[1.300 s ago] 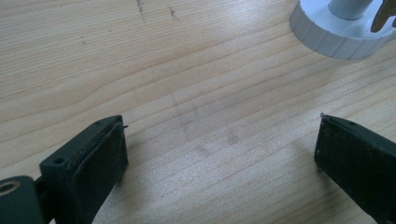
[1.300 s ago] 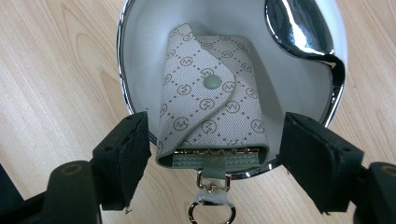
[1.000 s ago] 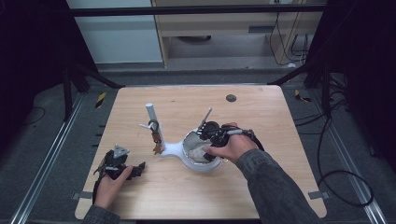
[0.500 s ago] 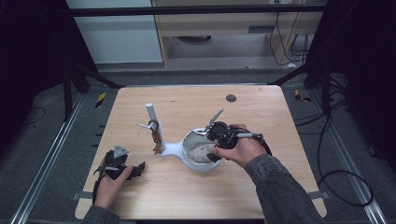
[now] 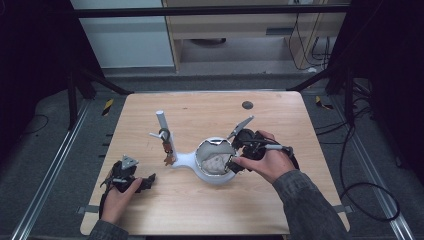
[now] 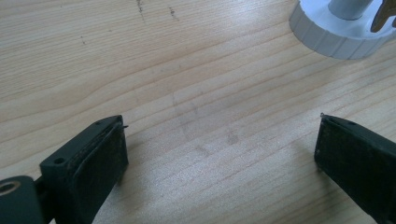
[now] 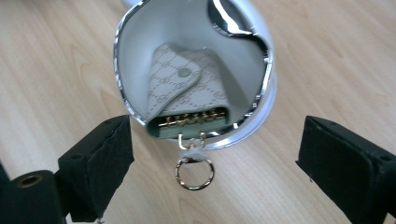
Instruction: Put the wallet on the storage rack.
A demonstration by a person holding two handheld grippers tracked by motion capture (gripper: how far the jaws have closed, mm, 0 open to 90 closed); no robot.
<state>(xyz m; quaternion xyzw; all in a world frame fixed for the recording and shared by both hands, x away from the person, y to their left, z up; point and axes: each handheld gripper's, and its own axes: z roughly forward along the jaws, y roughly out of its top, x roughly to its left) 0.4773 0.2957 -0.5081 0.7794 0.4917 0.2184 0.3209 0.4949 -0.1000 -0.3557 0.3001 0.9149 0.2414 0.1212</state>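
Lying in bowl [image 7: 261, 65], key case [image 7: 189, 95]; far end hidden.

We lose the key pouch's [image 7: 189, 91] lower end behind the bowl's rim [image 7: 122, 95]; stand base [image 6: 336, 32] cropped top-right.

Bare table [image 5: 280, 200] beside bowl [image 5: 212, 176]

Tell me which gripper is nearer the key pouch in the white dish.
Right. The right gripper sits open at the dish's rim, just off the key pouch. The left gripper rests far off, near the table's front-left corner.
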